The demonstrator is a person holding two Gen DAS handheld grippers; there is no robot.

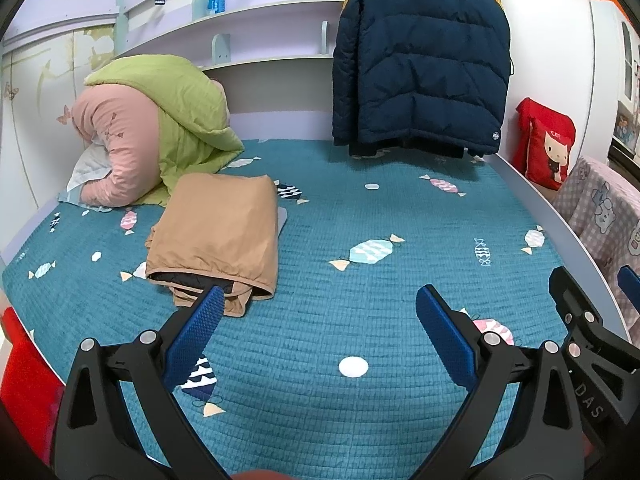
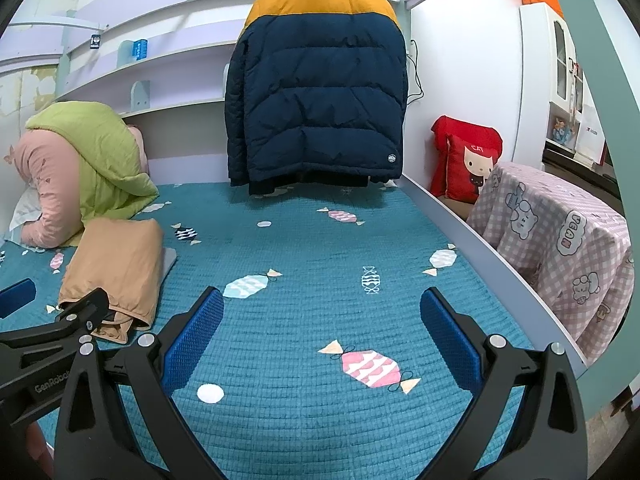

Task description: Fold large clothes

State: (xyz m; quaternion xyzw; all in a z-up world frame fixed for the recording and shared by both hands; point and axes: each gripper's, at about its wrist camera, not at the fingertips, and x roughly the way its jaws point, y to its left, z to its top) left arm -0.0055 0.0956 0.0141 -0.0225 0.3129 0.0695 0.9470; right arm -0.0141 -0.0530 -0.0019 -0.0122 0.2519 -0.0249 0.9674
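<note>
1. Both of my black two-finger tongs with blue ribbed pads, the left gripper [image 1: 318, 304] and the right gripper [image 2: 322, 306], hung spread wide and empty over the teal quilted bedspread printed with candy shapes [image 1: 360, 280], neither touching cloth.

2. The task's next garment, as I judged it, was the navy-and-mustard puffer jacket [image 2: 316, 92], which hung at the head of the bed with its hem just above the bedspread, well apart from both tongs.

3. A tan padded garment, already folded into a rectangle [image 1: 218, 236], lay on the left side of the bed, near my left gripper's left pad.

4. Risk one: the jacket's fill looked thick and slick, so a pinch on one quilted ridge could have slipped and dropped it in a heap.

5. Risk two: what it hung from was out of view at the top of the frame, so pulling down blind might have snagged the collar.

6. Risk three: a second dark garment seemed to hang behind it, its edge showing under the hem, and could have come away too.

7. Risk four: spreading the jacket carelessly could have disturbed the folded tan piece or caught the green-and-pink quilt bundle [image 1: 160, 128] heaped in the left corner.
</note>
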